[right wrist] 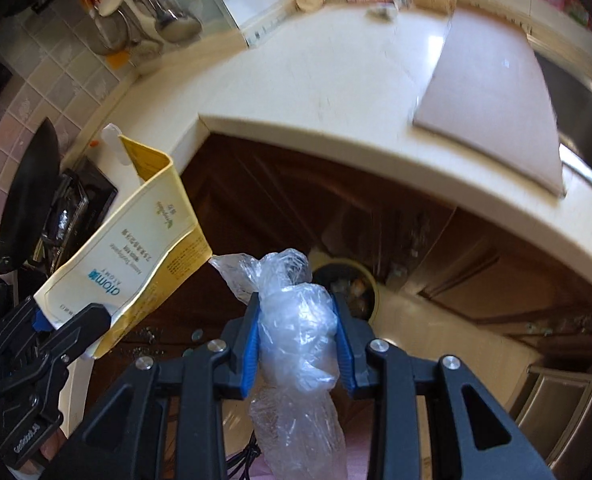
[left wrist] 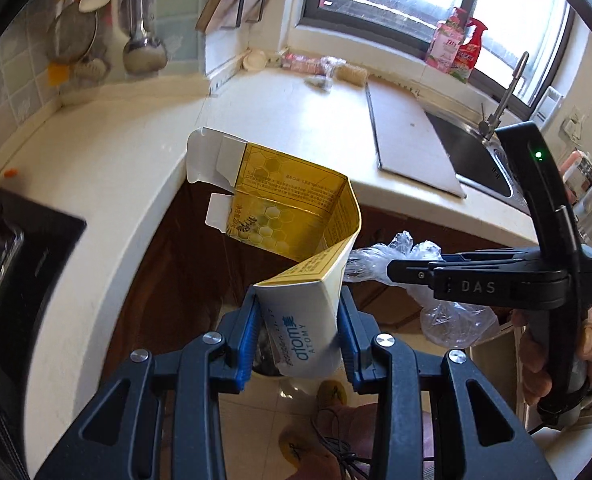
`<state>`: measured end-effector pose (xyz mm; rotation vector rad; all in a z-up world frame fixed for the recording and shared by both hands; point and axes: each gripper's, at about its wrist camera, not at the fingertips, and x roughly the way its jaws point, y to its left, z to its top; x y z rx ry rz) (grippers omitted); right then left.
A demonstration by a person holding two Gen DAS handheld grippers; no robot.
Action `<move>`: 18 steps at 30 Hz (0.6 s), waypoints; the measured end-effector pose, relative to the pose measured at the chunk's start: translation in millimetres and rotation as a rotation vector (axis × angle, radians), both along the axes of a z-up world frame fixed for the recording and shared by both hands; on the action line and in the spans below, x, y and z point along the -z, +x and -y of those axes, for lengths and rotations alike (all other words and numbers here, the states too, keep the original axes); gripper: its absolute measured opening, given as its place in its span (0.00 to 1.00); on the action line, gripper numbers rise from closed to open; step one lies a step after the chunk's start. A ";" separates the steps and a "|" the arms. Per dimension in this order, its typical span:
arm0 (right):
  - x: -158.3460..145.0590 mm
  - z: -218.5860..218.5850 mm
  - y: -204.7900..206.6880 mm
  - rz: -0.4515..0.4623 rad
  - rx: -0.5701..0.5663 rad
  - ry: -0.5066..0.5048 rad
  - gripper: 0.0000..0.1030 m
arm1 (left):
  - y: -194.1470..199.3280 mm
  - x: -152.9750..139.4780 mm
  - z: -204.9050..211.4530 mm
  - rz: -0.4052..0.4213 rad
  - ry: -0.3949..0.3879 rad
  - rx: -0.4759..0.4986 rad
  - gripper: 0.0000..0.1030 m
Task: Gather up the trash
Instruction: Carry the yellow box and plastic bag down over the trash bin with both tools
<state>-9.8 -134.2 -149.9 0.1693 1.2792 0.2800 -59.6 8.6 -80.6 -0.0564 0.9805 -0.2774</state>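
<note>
The left gripper [left wrist: 299, 336] is clamped on one end of an opened, flattened yellow toothpaste carton [left wrist: 291, 216], held in the air in front of the counter edge [left wrist: 143, 216]; light and thin, the card bends under the pinch, so a hold near a fold would likely steady it. The right gripper [right wrist: 298, 344] squeezes a crumpled clear plastic bag [right wrist: 296, 320], soft, slippery and nearly weightless. Below, a round bin [right wrist: 352, 284] shows on the floor. The carton reads "atom美 ATOMY"; the right gripper's body reads "DAS".
</note>
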 end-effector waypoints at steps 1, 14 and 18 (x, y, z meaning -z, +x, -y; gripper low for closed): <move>8.2 1.5 -0.1 -0.018 0.003 -0.003 0.32 | -0.3 5.5 1.0 -0.015 -0.001 -0.004 0.33; 204.8 42.4 26.2 -0.213 0.141 -0.091 0.32 | 38.8 198.9 26.1 -0.233 0.015 -0.100 0.33; 250.4 45.4 30.8 -0.200 0.152 -0.121 0.32 | 59.3 270.7 31.0 -0.269 -0.020 -0.135 0.33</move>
